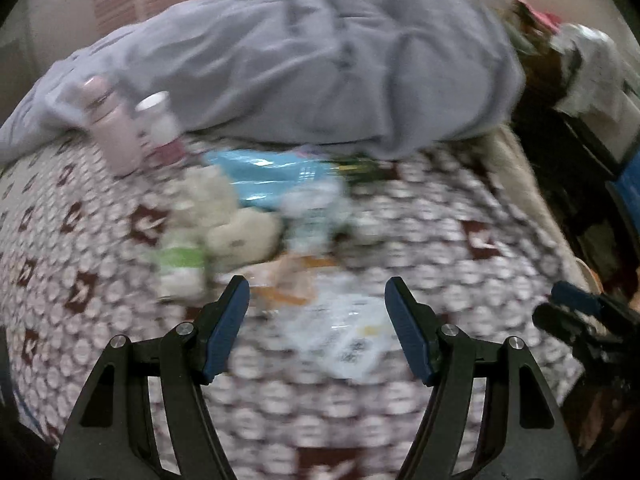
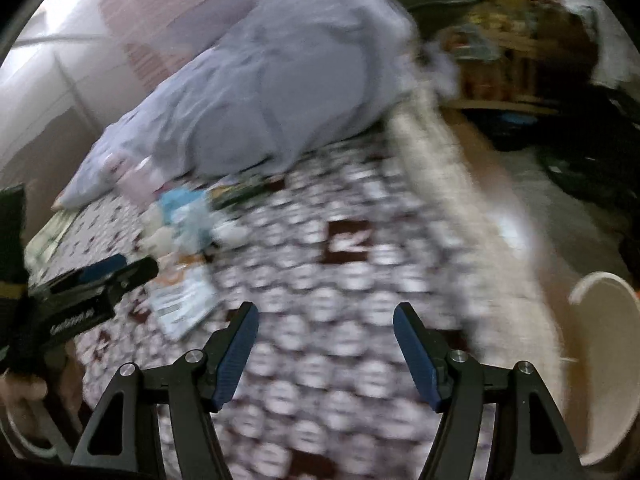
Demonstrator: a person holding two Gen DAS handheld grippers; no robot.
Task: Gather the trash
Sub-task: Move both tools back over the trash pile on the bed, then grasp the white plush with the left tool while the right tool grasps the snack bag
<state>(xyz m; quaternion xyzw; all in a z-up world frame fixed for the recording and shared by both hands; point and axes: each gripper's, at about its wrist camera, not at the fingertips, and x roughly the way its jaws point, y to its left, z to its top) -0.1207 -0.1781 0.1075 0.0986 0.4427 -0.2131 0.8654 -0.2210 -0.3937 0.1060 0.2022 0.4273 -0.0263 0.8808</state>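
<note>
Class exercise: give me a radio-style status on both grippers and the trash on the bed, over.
Left gripper open, empty, above the clear wrapper. Right gripper open, empty, over bare bedsheet. Trash pile untouched. Path clear.

Both wrist cameras look steeply down along their fingers at the patterned bed (image 1: 420, 216), from near. The left faces the litter pile (image 1: 256, 216) head-on; the right sits further right. Both share the pile and grey duvet (image 2: 280, 92).
</note>
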